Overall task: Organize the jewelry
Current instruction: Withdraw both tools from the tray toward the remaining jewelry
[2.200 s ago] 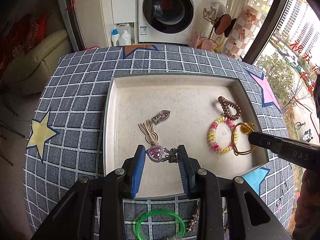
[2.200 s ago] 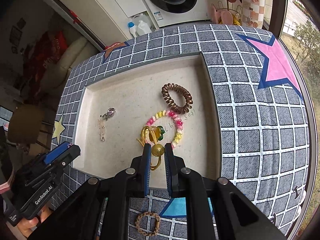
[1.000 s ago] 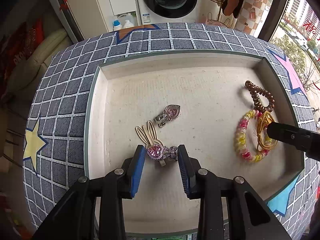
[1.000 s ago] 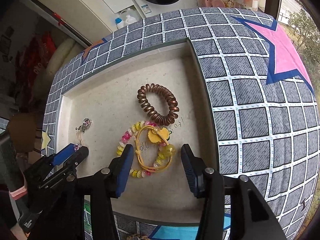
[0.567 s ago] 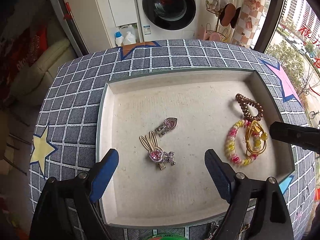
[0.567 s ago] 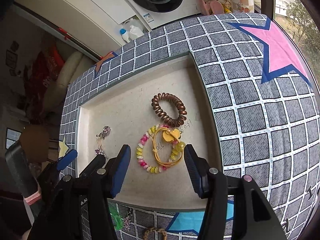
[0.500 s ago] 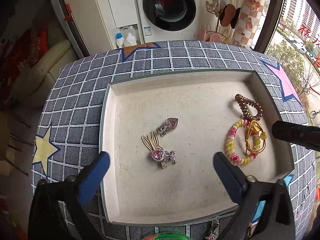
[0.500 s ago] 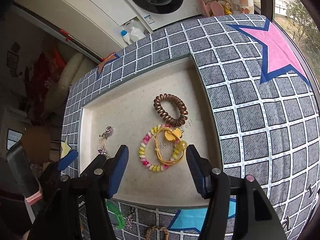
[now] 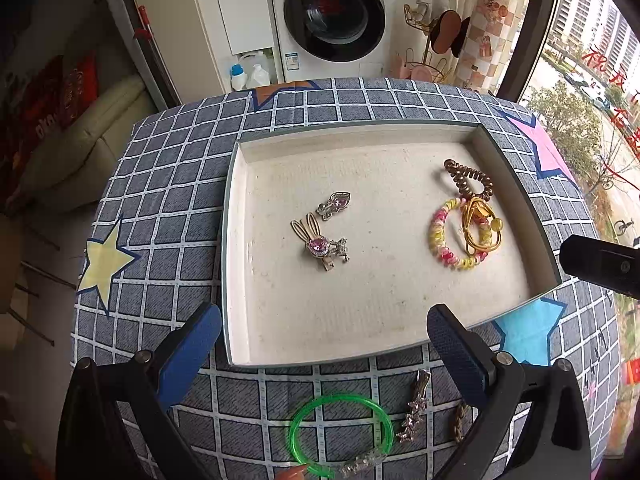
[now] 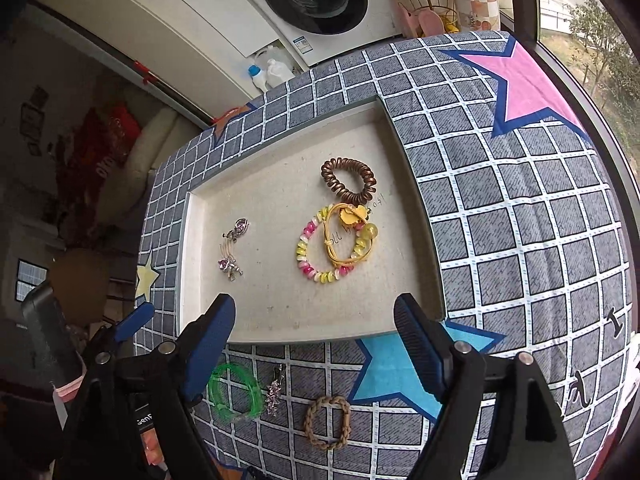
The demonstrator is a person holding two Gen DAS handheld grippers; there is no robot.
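Observation:
A beige tray [image 9: 236, 240] [image 10: 416, 216] lies on the checked cloth. In it are a pink-heart bunny clip [image 9: 320, 245] [image 10: 229, 266], a small heart clip [image 9: 334, 205] [image 10: 237, 229], a brown coil tie [image 9: 468, 179] [image 10: 348, 180], a pink-yellow coil bracelet [image 9: 444, 246] [image 10: 316, 256] and a yellow tie [image 9: 480, 228] [image 10: 352, 236]. In front of the tray lie a green bangle [image 9: 340, 434] [image 10: 234, 396], a sparkly clip [image 9: 414, 412] [image 10: 275, 392] and a braided brown tie [image 10: 327, 422]. My left gripper [image 9: 324, 344] and right gripper [image 10: 314, 336] are open and empty at the tray's near edge.
The table drops off on all sides. A washing machine [image 9: 334, 20] and a sofa [image 9: 88, 128] stand beyond. The right gripper's body [image 9: 600, 264] shows at the right edge of the left view.
The left gripper let go of the pink-heart clip in the tray; the right let go of the yellow tie. Both opened wide and drew back toward the tray's near edge.

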